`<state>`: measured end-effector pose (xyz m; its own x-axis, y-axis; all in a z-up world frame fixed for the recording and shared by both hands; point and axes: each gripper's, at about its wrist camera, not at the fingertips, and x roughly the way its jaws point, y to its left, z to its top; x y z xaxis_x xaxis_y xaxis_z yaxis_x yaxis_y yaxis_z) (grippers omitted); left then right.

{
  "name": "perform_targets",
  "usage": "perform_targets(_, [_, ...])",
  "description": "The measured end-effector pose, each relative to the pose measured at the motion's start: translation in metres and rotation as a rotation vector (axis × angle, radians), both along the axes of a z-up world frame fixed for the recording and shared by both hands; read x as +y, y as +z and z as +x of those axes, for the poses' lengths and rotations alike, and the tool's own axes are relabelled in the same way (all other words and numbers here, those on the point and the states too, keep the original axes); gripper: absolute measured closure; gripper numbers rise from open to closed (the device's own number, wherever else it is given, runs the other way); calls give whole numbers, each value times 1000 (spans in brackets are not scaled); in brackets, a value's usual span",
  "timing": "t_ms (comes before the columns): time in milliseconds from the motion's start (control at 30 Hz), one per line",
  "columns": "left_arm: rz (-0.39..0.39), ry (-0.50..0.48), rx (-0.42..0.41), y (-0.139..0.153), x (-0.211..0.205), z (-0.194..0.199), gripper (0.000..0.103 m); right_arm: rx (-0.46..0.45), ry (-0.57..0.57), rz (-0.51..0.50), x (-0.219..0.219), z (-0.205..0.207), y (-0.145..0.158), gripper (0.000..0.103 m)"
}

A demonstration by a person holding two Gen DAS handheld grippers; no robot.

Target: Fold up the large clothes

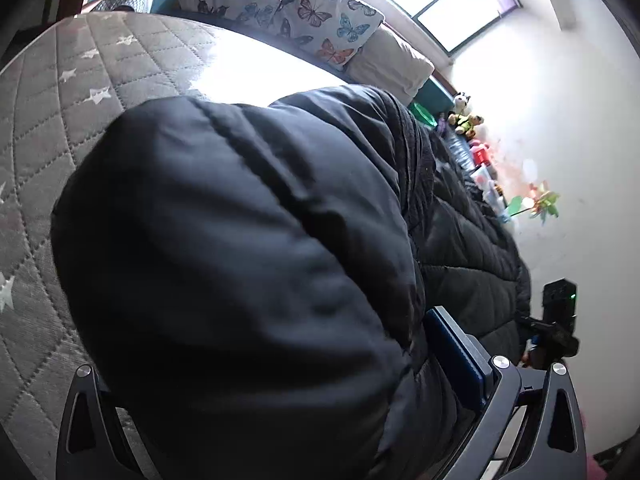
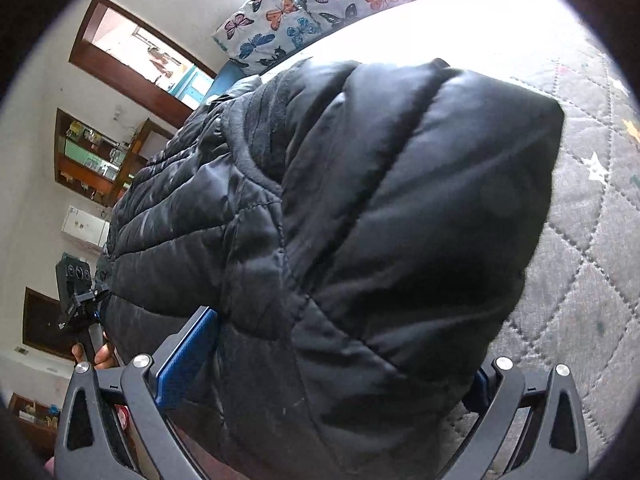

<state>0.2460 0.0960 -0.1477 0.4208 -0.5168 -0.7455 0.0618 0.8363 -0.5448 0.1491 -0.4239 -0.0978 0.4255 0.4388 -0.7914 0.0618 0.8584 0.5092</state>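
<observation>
Black quilted nylon fills both wrist views: we see the puffer jacket (image 1: 248, 264) lying on a grey quilted bedspread (image 1: 48, 128) printed with white stars. Its shell is padded in stitched channels and carries a dull sheen, with a matte fleece-like lining showing at the collar fold (image 2: 256, 148).

From the left wrist we see what the right does not: a bright window (image 1: 452, 4), a cream pillow (image 1: 392, 64), and a row of soft toys and small bottles (image 1: 472, 148) along the white wall. At the right edge the other handheld unit (image 1: 558, 320) appears.

From the right wrist we see instead a brown-framed doorway (image 2: 132, 60) and wooden wall shelves (image 2: 92, 156) holding small items too blurred to identify. Butterfly-print cushions (image 2: 304, 12) appear in both views.

The left gripper (image 1: 280, 384) has its jaws spread around a thick bunch of jacket; one blue pad (image 1: 456, 356) presses the fabric, the opposite pad is hidden. The right gripper (image 2: 332, 372) is in the same condition, with a blue pad (image 2: 188, 356) against the padded fabric on one side.
</observation>
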Motion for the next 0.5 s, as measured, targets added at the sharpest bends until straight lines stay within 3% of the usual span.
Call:
perform_targets(233, [-14,-10,20,-6,-2,5,0,-8,5,-12,4,2,0,0])
perform_targets(300, [-4,-18,-4,-3,-5,3,0,-16,8,-10,6,3,1,0])
perform_targets(367, [30,-33,-49,7,-13,-2,6,-21,4,-9,9,2,3,1])
perform_targets(400, [38,-34,-63,9,-12,-8,13,-32,5,-25,12,0,7,5])
perform_targets(467, [68,-35,-91,20,-16,-12,22,-64,1,-57,15,-5,18,29])
perform_targets(500, [81,-34,-101,24,-18,-14,28,-81,1,-77,18,-8,24,35])
